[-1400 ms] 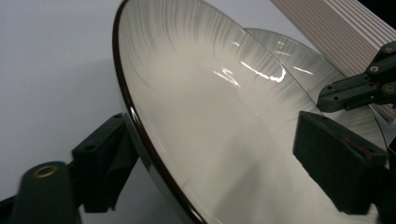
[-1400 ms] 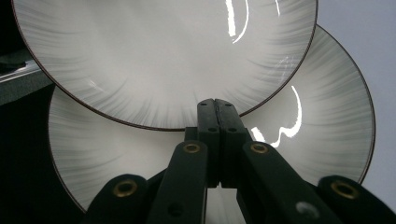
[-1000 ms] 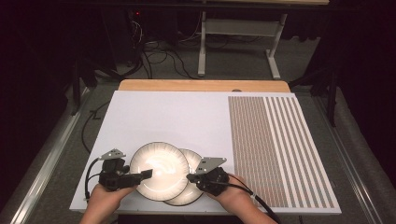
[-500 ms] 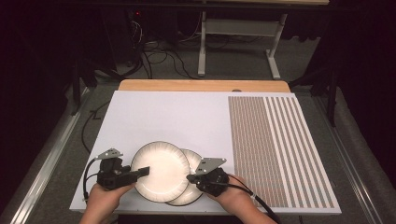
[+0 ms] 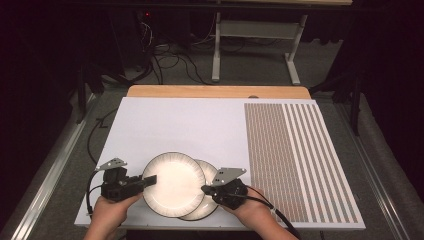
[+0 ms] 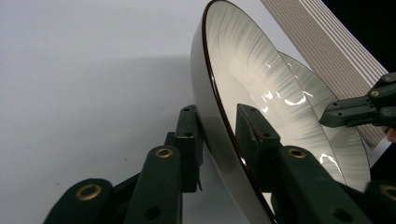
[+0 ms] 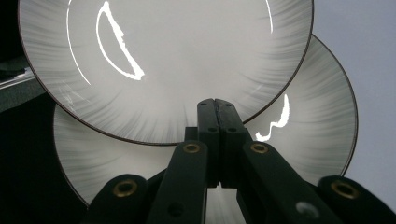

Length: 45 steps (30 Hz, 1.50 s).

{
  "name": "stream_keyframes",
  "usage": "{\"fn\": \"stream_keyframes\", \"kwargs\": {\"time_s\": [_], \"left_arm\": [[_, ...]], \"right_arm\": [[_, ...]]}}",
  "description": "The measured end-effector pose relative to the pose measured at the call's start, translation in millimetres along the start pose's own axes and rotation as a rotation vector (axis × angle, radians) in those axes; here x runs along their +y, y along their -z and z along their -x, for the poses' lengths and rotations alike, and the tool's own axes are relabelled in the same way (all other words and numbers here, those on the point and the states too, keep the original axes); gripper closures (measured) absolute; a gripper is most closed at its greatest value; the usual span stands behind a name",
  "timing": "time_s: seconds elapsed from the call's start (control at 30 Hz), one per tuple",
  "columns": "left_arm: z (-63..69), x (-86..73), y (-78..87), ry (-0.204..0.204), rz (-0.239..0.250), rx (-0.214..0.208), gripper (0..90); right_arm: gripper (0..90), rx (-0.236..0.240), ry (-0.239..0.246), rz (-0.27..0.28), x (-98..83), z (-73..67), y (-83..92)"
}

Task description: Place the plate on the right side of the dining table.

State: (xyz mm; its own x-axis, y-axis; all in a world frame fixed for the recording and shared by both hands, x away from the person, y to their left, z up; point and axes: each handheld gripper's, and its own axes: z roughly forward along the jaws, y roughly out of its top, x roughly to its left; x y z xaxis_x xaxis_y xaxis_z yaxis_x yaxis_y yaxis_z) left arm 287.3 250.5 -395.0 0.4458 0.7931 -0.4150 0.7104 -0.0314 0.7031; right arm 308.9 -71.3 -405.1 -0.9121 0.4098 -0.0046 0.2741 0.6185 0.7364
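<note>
Two round ceramic plates are seen near the front edge of the counter [image 5: 165, 125], left of its middle. Each is glossy and off-white, brushed with fine grey radial streaks and ringed by a thin dark rim. The upper plate [image 5: 173, 184] overlaps the lower plate [image 5: 207, 205], which lies flat beneath it and juts out toward the right.

The left tool [image 5: 148, 181] — black, jointed, studded with brass rivets — is clamped on the left rim of the upper plate; its jaws have just been closing, and in the left gripper view one pad [image 6: 250, 133] is pressed to the shiny inner face while the other sits under the smooth outer wall. The plate is held edge-on there, tilted up from the counter.

The right tool [image 5: 206, 190] is fully closed with nothing between its jaws, its tips resting at the right rim of the upper plate, above the lower one.

The counter is a matte white board; a panel of thin brown stripes [image 5: 290, 150] covers its right part, and a pale wooden strip [image 5: 220, 91] runs along the far edge.
</note>
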Motion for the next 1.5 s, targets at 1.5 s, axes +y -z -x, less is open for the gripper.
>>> {"fn": "stream_keyframes", "kwargs": {"time_s": [1.5], "left_arm": [[-1.9, -0.4, 6.7, 0.055, 0.091, -0.159, 77.1]], "right_arm": [[90.0, -0.050, -0.043, 0.086, -2.2, 9.1, 29.0]]}}
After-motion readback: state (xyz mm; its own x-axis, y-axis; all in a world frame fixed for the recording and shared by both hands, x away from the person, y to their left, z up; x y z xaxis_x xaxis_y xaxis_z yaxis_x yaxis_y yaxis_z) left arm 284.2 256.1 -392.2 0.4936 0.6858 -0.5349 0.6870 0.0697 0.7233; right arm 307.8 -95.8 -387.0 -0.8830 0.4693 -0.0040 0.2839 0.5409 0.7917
